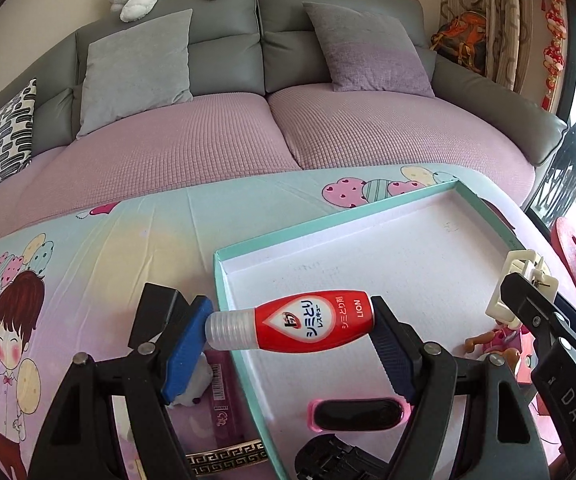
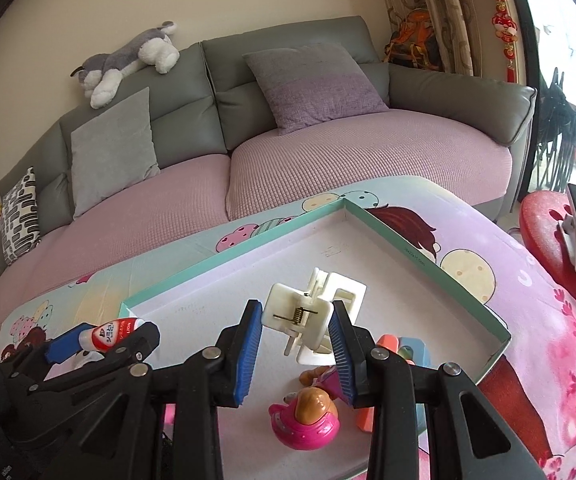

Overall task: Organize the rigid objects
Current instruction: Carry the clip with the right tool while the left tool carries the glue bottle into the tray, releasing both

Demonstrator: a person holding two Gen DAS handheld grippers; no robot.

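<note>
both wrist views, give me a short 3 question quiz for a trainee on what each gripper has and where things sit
1. Multiple choice: the left gripper holds which item? A) a white clip B) a red bottle C) a pink toy
2. True or false: the white clip in the right gripper lies flat on the floor of the shallow box.
3. Short answer: which way does the red bottle lie between the gripper fingers, upright or sideways?

Key
1. B
2. False: it is held between the fingers, above the box floor.
3. Sideways, with the clear cap against the left finger in the left wrist view.
</note>
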